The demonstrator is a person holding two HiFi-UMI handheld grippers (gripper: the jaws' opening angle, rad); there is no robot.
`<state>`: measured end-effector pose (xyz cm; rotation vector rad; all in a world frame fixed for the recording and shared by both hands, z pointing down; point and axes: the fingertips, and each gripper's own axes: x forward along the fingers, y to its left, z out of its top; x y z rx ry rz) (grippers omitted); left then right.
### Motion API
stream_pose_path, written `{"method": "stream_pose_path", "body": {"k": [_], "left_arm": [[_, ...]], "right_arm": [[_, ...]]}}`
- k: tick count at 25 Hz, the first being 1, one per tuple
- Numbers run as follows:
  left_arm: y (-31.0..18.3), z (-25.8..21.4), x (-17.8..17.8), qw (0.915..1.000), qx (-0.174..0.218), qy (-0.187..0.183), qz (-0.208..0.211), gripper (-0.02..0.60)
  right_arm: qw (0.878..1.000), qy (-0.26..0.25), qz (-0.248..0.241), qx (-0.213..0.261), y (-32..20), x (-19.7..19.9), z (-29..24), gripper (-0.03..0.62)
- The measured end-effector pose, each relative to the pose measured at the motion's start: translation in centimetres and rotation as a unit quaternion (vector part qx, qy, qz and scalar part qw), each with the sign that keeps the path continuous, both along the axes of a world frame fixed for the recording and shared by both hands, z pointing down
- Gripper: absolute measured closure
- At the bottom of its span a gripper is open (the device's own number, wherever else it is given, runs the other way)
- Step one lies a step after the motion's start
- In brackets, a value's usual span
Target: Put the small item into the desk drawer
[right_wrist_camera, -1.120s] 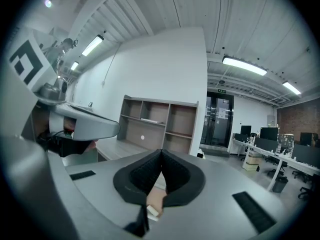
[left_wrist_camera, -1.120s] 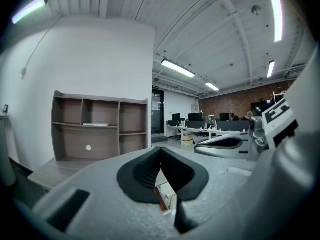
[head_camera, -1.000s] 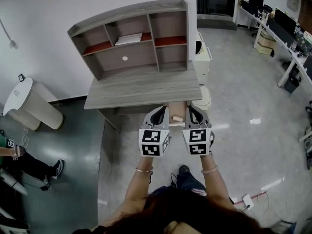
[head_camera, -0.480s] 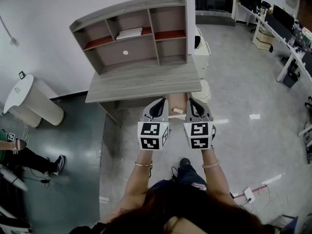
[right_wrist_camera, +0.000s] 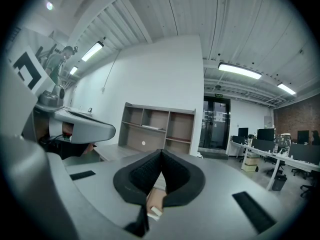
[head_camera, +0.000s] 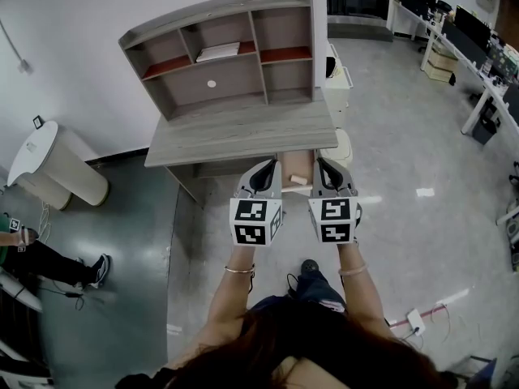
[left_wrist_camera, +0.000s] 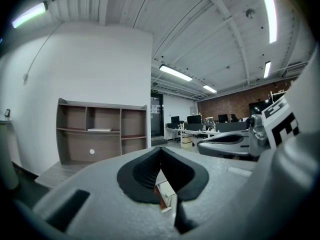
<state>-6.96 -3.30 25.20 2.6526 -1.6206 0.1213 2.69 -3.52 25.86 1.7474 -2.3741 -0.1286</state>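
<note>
Small item (head_camera: 298, 180) sits in the open drawer (head_camera: 292, 162), twelve o'clock. Left gripper (head_camera: 269, 171), right gripper (head_camera: 323, 171): jaws closed, empty. Shutting it probably remains.

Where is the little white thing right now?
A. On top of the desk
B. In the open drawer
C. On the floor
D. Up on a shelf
B: the small pale item lies on the tan bottom of the open drawer, just in front of the desk top and not on it.
</note>
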Motion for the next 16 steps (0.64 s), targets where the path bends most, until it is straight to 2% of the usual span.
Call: {"method": "stream_pose_path", "body": {"k": [16], "left_arm": [[-0.42, 0.05, -0.69, 1.0000, -0.001, 0.006, 0.002, 0.566]], "right_arm": [[1.000, 0.001, -0.002, 0.001, -0.19, -0.74, -0.13, 0.592]]}}
